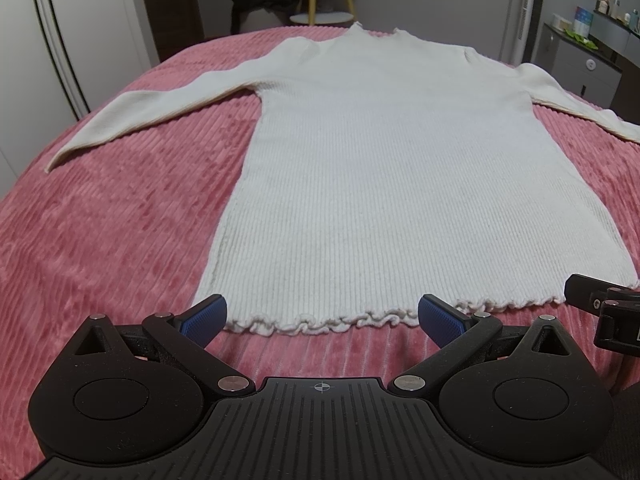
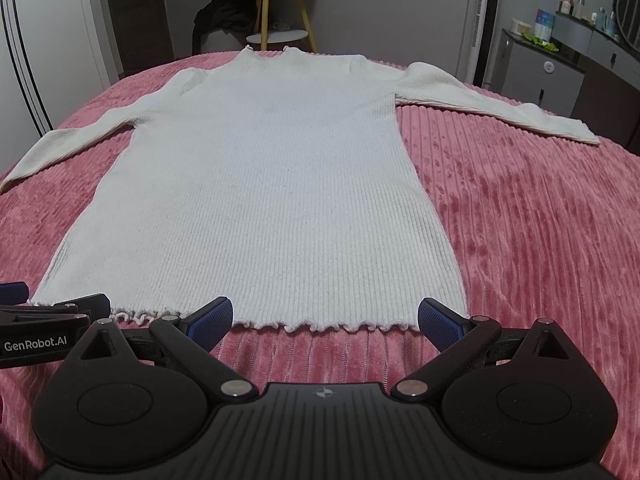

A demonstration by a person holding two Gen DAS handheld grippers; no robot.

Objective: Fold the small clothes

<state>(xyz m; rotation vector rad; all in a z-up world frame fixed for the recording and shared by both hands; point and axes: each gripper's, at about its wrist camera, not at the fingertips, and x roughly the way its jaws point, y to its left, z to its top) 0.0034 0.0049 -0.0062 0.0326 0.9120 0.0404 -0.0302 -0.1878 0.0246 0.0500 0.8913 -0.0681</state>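
Observation:
A white ribbed long-sleeved sweater (image 1: 360,168) lies flat on the pink bedspread (image 1: 100,220), neck far, ruffled hem near, both sleeves spread out sideways. It also shows in the right wrist view (image 2: 256,192). My left gripper (image 1: 322,316) is open and empty, just short of the hem's left half. My right gripper (image 2: 325,316) is open and empty, just short of the hem's right half. Each gripper shows at the edge of the other's view: the right one at the far right (image 1: 600,308), the left one at the far left (image 2: 52,320).
The pink ribbed bedspread (image 2: 540,240) covers the bed around the sweater. Beyond the bed stand a small round table with yellow legs (image 2: 280,36), dark clothing on a chair (image 2: 220,16), a white wardrobe (image 1: 60,40) at left and a grey dresser with bottles (image 2: 560,60) at right.

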